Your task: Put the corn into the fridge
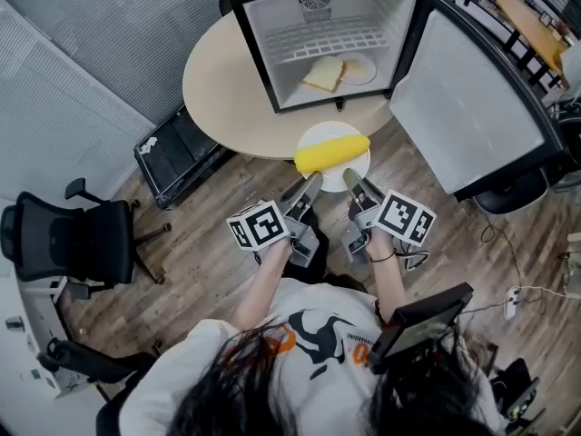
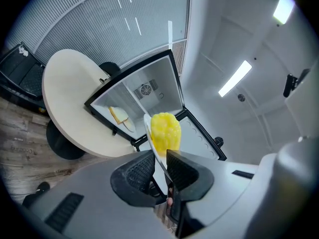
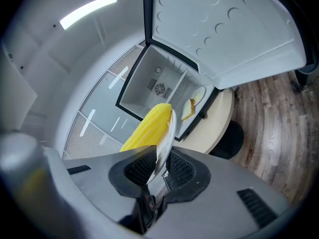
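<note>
A yellow corn cob (image 1: 332, 153) lies on a white plate (image 1: 354, 173) held in the air just in front of the round table. My left gripper (image 1: 311, 182) is shut on the plate's near-left rim, and my right gripper (image 1: 350, 183) is shut on its near-right rim. In the left gripper view the corn (image 2: 165, 131) stands above the plate (image 2: 153, 142) edge pinched between the jaws. The right gripper view shows the corn (image 3: 147, 126) and plate (image 3: 167, 136) the same way. The small fridge (image 1: 263, 53) stands open on the table, its door (image 1: 463, 107) swung right.
Inside the fridge a slice of bread (image 1: 324, 74) lies on a plate (image 1: 359, 68) under a wire shelf (image 1: 331, 36). The round beige table (image 1: 218, 98) carries the fridge. A black office chair (image 1: 73, 239) and a black cart (image 1: 177, 157) stand at the left on the wooden floor.
</note>
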Demonstrator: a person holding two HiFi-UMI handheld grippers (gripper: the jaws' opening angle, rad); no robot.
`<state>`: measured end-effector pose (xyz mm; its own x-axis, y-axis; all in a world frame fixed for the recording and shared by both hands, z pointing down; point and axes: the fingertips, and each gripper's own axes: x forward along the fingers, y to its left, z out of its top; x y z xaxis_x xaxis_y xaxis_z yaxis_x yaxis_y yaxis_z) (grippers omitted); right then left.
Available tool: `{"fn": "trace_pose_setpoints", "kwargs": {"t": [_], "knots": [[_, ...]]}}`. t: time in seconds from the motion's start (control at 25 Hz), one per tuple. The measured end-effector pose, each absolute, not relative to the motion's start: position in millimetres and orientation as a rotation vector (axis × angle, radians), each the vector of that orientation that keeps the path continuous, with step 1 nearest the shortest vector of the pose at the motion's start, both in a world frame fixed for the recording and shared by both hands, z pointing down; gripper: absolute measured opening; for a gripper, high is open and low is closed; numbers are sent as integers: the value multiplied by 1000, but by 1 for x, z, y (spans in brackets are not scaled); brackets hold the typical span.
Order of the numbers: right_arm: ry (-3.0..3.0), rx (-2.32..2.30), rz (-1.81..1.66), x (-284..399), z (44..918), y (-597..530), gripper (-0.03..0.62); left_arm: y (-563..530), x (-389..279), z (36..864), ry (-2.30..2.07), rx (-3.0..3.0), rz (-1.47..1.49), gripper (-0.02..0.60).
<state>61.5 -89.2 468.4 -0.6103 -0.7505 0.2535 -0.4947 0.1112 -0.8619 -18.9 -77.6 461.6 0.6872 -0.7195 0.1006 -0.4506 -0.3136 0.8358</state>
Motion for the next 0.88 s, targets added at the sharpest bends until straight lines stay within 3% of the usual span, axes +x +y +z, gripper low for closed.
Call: {"fn": "trace_pose_setpoints", "kwargs": {"t": [0.88], "knots": [[2041,-1376,-1495,47,526,-241,60,-238,-34,522,-812,1986,-234,75]]}}
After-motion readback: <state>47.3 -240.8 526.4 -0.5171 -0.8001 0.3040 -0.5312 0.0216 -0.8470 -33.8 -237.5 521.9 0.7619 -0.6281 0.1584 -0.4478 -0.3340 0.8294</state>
